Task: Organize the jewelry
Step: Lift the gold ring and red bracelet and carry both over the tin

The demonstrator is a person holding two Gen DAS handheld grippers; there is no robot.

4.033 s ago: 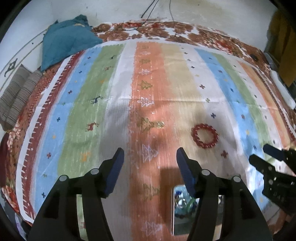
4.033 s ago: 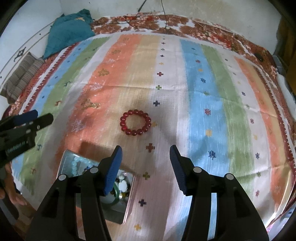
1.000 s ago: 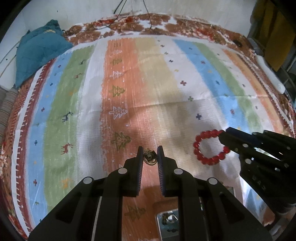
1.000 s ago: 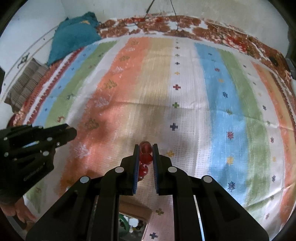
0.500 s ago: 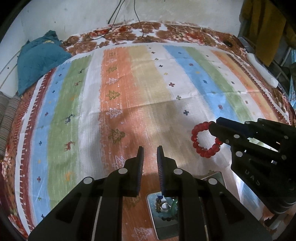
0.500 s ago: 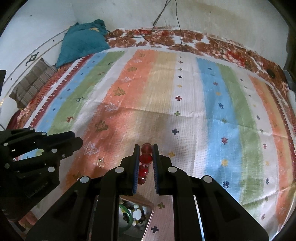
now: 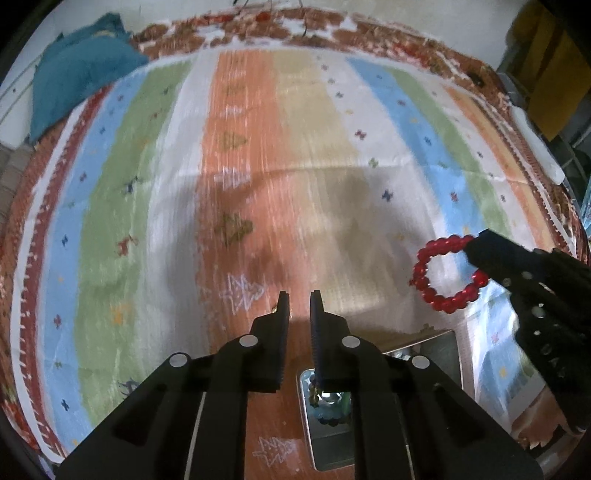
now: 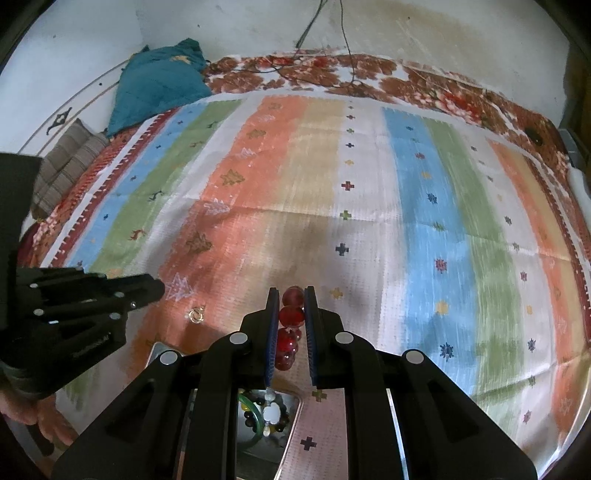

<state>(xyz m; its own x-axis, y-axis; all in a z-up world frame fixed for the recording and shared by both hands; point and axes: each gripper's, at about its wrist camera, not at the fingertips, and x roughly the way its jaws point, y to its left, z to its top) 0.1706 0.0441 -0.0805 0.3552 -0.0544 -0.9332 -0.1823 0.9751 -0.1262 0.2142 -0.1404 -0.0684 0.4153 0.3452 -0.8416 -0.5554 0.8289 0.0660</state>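
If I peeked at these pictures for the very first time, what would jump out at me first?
Probably the shiny red bead bracelet, pinched in the right tool and hanging above the big stripy blanket. Next, the metal box of beads near the bottom edge, under both tools. A little gold ring lies alone on the orange stripe, just past the left tool, which is shut on nothing.

Striped mat point(image 8: 369, 206) over floral bedspread point(image 8: 424, 85), teal pillow point(image 8: 155, 85), stained white wall point(image 8: 406, 33)
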